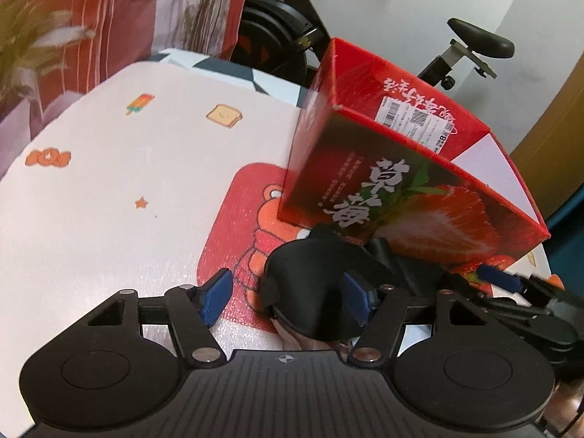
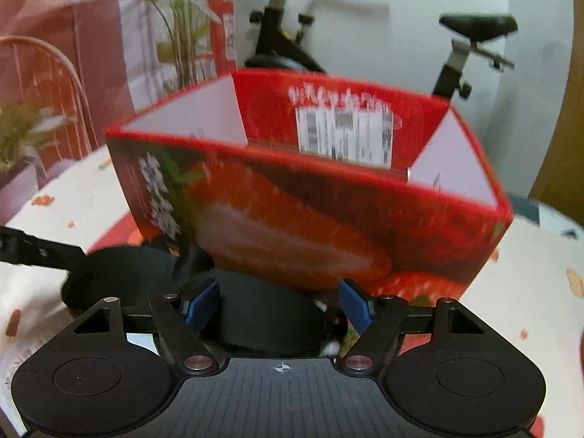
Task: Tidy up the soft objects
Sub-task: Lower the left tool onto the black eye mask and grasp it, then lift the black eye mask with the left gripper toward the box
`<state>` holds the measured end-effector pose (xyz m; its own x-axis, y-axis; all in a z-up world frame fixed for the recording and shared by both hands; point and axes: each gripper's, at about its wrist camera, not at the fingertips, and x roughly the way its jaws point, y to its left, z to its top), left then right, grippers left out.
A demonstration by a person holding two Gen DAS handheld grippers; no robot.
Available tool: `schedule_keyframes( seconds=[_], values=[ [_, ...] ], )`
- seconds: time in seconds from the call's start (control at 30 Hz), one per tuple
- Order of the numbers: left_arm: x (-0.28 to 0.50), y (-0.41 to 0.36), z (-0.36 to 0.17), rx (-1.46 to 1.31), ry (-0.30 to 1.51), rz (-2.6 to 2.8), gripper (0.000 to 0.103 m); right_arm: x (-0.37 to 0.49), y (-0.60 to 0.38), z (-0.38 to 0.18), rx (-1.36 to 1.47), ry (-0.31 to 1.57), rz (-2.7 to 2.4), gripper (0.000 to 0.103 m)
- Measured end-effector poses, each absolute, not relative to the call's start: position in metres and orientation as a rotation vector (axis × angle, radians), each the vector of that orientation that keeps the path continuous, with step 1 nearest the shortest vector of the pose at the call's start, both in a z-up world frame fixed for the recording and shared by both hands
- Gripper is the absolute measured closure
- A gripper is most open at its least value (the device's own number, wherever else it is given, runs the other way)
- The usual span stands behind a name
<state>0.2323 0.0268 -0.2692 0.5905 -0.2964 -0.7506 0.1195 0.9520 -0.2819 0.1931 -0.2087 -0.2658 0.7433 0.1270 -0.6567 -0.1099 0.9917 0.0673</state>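
**Left gripper** [image 1: 288, 292]: mine, in my left hand, angled down at the table. The jaws stand part open around the near left end of the cloth. The left pad [image 1: 215, 295] is clear of the cloth, with red mat showing in the gap. The right pad is half covered by a fold, so this gripper is not clenched on anything.

**Right gripper** [image 2: 279, 306]: mine, in my right hand, also angled down. Its jaws are part open, one on each side of the right end of the cloth. The view is blurred, and I cannot tell whether its pads press the cloth or only flank it.

**Cloth** [image 1: 310, 284]: black, soft and crumpled. It lies on the table against the near foot of the box and spans both grippers. I cannot tell what kind of item it is.

**Box** [image 1: 401, 189]: red card with a strawberry print, open at the top. It stands just beyond the cloth, right of centre on the table. The end walls are white inside, and a barcode label [image 1: 416, 120] is on the far wall.

**Table** [image 1: 109, 182]: white cover with small cartoon prints. A red bear mat [image 1: 233, 219] lies under the cloth and the box's near left corner.

**Background:** an exercise bike [image 1: 474, 40] stands far behind the box. A red-and-pink curtain [image 1: 91, 18] hangs far left.
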Motion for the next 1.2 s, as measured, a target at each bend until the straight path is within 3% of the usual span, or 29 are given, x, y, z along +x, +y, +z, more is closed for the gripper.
schedule_keyframes(
  seconds=[0.23,0.43,0.8,0.83,0.9,1.2],
  values=[
    [0.236,0.029,-0.281,-0.287,0.934,-0.271,0.033,0.188,-0.214,-0.282,0.064,0.748,0.134,0.032],
    [0.231,0.025,-0.29,-0.295,0.933,-0.282,0.033,0.178,-0.212,-0.293,0.034,0.712,0.132,0.024],
    [0.23,0.014,-0.293,-0.239,0.913,-0.305,0.033,0.172,-0.212,-0.297,0.023,0.679,0.136,0.023],
    [0.229,0.013,-0.293,-0.223,0.909,-0.3,0.035,0.173,-0.212,-0.297,0.026,0.682,0.138,0.023],
    [0.228,0.011,-0.294,-0.192,0.905,-0.304,0.051,0.176,-0.214,-0.296,0.04,0.698,0.147,0.023],
    [0.227,0.013,-0.297,-0.176,0.908,-0.292,0.056,0.201,-0.234,-0.29,0.185,0.819,0.219,0.02]
  ],
)
